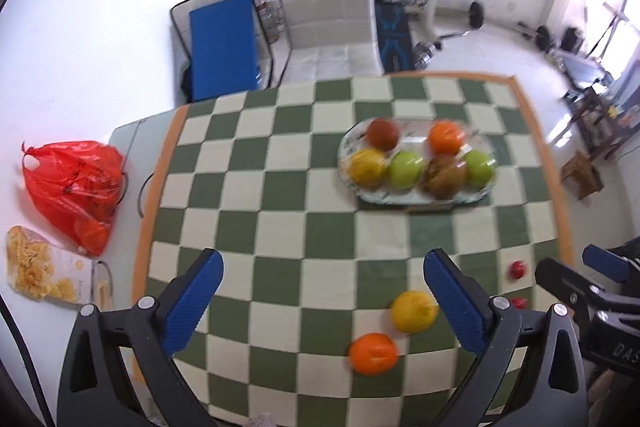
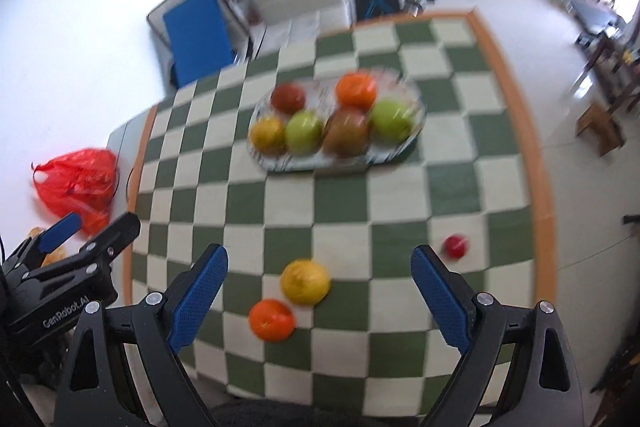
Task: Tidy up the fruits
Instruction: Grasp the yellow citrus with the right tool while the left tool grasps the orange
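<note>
Left wrist view shows my left gripper (image 1: 322,301) spread wide with nothing between its blue pads (image 1: 192,301), held above the green and cream checkered tablecloth (image 1: 280,187). At about 1 o'clock from it stands the oval plate (image 1: 400,201), which carries six fruits: a dark red one (image 1: 383,134) and an orange (image 1: 445,137) in the far row, and in the near row a yellow fruit (image 1: 367,167), a green apple (image 1: 406,169), a brownish fruit (image 1: 444,175) and a second green apple (image 1: 478,167). Near my right pad, a loose yellow fruit (image 1: 413,311) lies on the cloth, and just beside it, at 7 o'clock from it, a loose orange (image 1: 373,353). Two small red fruits (image 1: 517,269) lie at 3 o'clock. Off the cloth, at 9 o'clock, I see a red plastic bag (image 1: 74,187) and a packet of pasta (image 1: 40,271).

Right wrist view is blurred. My right gripper (image 2: 318,297) is also released and empty, its jaws far apart. The loose yellow fruit and loose orange lie between its pads, close together; I cannot tell if they touch. One small red fruit (image 2: 455,246) is at 2 o'clock, and the plate at 12 o'clock. My left gripper appears at 9 o'clock.
</note>
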